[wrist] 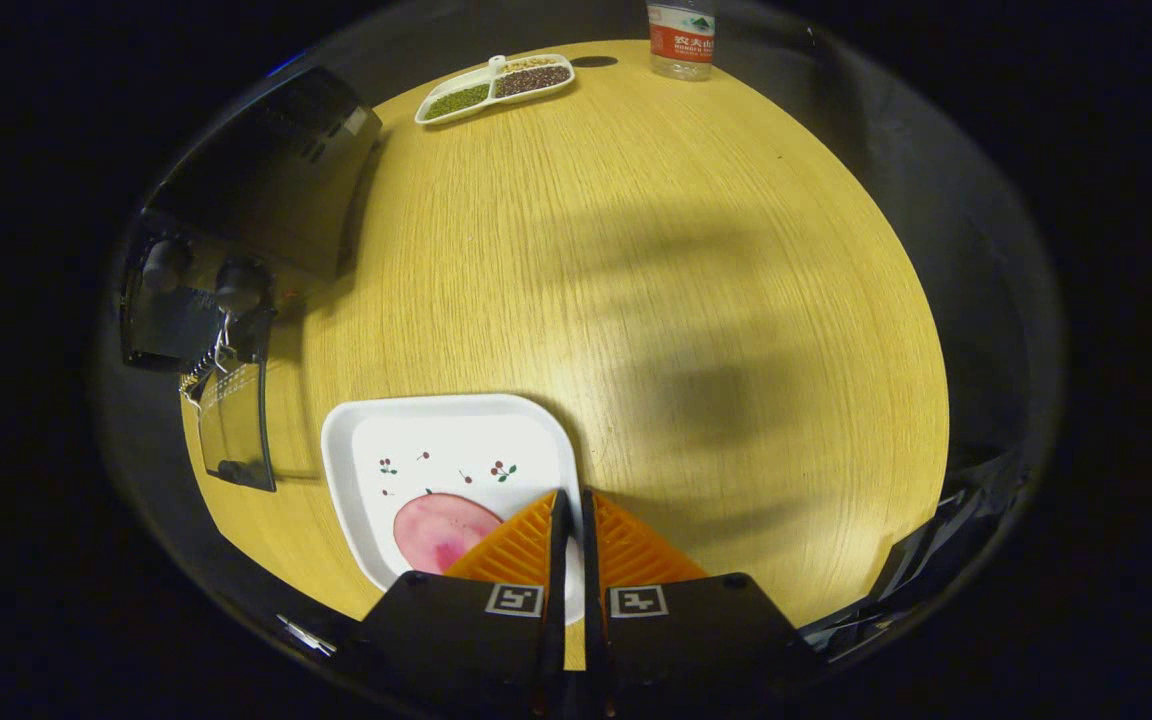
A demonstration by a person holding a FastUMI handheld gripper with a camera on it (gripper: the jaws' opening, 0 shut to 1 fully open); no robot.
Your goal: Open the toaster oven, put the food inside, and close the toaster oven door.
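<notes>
My gripper (572, 497) hovers high above a round wooden table (656, 300), its fingers nearly together with nothing between them. Just below and left of the fingertips lies a white square plate (456, 440) with small cherry prints, and on it a pink round slice of food (441, 530), partly hidden by the left finger. Far to the left stands a black toaster oven (266, 180) with two knobs. Its glass door (234, 425) hangs folded down and open, and a wire rack shows at the opening.
At the table's far side lies a white divided dish (494, 87) with green and dark beans, and beside it to the right a water bottle (681, 38) with a red label. Dark cloth surrounds the table.
</notes>
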